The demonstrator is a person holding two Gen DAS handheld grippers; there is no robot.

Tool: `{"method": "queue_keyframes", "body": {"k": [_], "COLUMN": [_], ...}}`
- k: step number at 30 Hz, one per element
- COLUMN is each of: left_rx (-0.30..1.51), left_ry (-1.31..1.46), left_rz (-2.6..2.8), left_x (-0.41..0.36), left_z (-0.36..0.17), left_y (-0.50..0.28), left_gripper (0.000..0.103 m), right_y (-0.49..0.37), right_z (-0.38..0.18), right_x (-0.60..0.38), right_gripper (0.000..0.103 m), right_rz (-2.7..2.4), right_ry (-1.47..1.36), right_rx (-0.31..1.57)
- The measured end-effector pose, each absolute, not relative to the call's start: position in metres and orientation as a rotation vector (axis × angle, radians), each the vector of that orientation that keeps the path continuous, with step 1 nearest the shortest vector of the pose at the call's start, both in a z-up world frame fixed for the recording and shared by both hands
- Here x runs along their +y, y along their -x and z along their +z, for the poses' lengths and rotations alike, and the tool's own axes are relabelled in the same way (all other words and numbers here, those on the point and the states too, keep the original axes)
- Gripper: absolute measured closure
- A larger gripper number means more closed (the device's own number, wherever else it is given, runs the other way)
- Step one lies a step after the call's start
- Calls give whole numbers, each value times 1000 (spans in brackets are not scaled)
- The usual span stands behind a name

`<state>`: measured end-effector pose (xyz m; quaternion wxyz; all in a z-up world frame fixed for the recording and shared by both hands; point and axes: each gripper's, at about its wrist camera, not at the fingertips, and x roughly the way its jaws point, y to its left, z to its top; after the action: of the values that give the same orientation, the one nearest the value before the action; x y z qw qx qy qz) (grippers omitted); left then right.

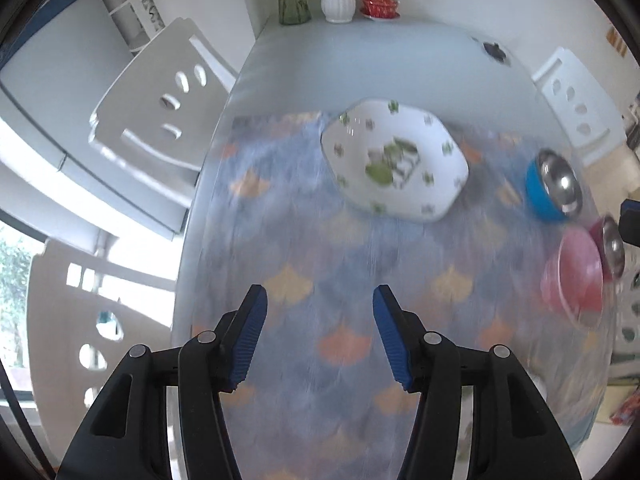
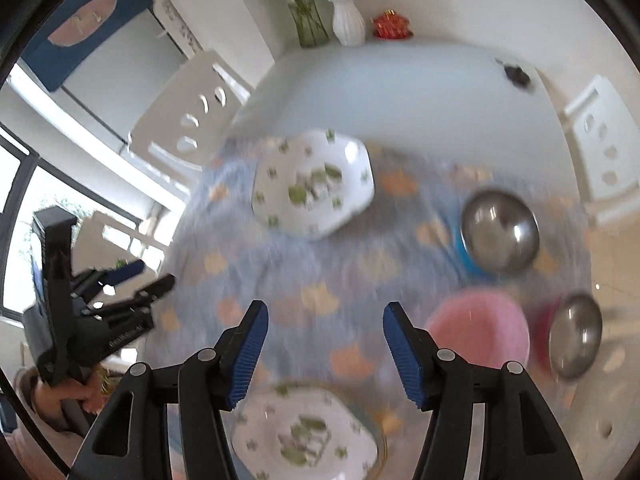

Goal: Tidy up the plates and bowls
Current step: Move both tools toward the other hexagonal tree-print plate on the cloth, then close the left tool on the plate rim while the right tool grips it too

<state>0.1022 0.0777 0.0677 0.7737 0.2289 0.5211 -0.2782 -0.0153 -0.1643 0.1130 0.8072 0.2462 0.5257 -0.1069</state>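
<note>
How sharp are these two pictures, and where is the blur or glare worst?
Left wrist view: the left tool is crisp, while the white plate and patterned cloth smear with motion blur. Right wrist view: the right tool is sharp, the pink bowl and steel bowl are blurred, the window at left is blown out. Both views bend straight edges at the rim.

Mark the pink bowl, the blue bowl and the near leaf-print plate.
pink bowl (image 2: 480,332): right wrist view, on its pink inside.
blue bowl (image 1: 540,192): left wrist view, on its blue outer wall.
near leaf-print plate (image 2: 308,436): right wrist view, on its centre, below the open jaws.
</note>
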Motion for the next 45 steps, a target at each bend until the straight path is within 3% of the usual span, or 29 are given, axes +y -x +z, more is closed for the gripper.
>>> {"method": "queue_keyframes", "body": {"k": [6,21,29,32,38,40,45], "left_rx": [1131,1283,1213,1196,1174,1177,1176], "left_ry": [-434,-227,-241,-210,-210,-205,-190], "left_rz": [-577,-474,-499,-532,-577,-588,-596], "left_x": [42,8,-8,-10,-15,-15,-15], "left_z": [45,-65,-79,-79,-73,-72,-71], "left_y": [-142,-199,-199,-199,-199,-200,-203], "left_gripper": [43,37,23,27,59,64,70], "right_y": [-32,-96,-129,-138,-140,-138,-137], "right_z": [87,-82,-97,-97,-96,-96,-99], "right_x": [-206,-249,-261,-265,-265,-267,-271], "right_gripper": [44,44,40,39,38,46,83], "right_rz": [-244,-366,-322,-321,-305,-306,-231], "right_ry": [-633,-791,-684,-651,-647,-653,-718], "right_rx": [1061,1073,1058,1060,1039,1041,1033]}}
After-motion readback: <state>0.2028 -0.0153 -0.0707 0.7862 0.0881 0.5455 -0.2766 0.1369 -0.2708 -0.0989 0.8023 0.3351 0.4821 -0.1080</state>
